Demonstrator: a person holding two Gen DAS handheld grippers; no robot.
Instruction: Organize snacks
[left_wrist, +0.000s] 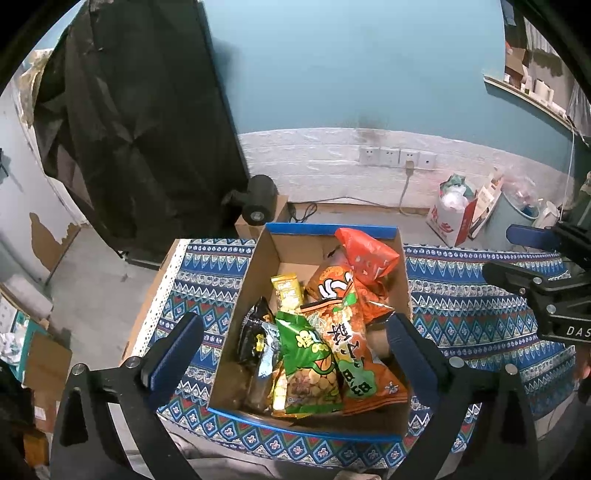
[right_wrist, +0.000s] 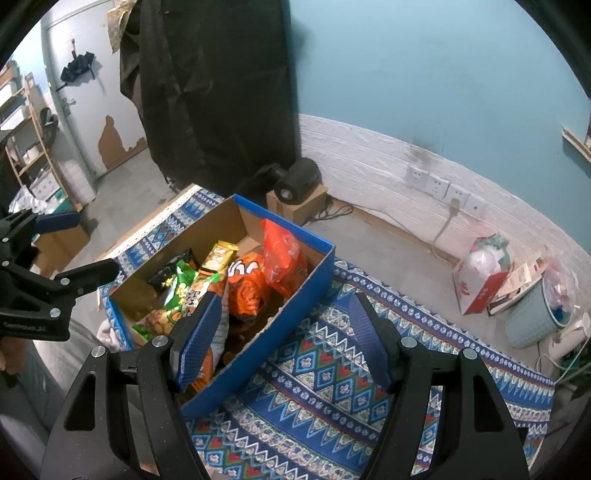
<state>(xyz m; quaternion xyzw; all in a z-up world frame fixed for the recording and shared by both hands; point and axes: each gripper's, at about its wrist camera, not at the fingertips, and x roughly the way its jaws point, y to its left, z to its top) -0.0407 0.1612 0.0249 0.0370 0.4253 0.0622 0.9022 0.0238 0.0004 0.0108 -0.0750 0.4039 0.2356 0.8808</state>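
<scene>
Left gripper (left_wrist: 295, 343): stood wide, both blue-padded fingers (left_wrist: 173, 350) apart with nothing pressed between them; hung above the near end of the box, tilted downward.
Right gripper (right_wrist: 286, 332): stood wide as well, holding nothing; its left finger (right_wrist: 195, 336) over the box's near corner, its right finger over bare cloth.
Cardboard box (left_wrist: 402, 266): open-topped, blue outside, brown inside; sat straight ahead of and below the left gripper, framed between its fingers; lay ahead and to the left of the right gripper.
Green snack bag (left_wrist: 310, 365): lay nearest the left gripper, at the box's close end, partly over other packets.
Orange snack bag (left_wrist: 351, 343): lay just to the right of the green one, touching it, reaching toward the right finger.
Red-orange bag (left_wrist: 365, 254): stood farthest from the left gripper, propped at the far right corner of the box.
Yellow packet (left_wrist: 286, 290): sat beyond the green bag, near the box's middle.
Black packet (left_wrist: 255, 332): lay left of the green bag, against the left wall.
Patterned cloth (right_wrist: 332, 387): spread under the box and beneath both grippers.
Black cylindrical device (left_wrist: 258, 203): sat past the box's far left corner, well apart from the fingers.
Wall sockets (left_wrist: 395, 157): sat far ahead on the white wall.
</scene>
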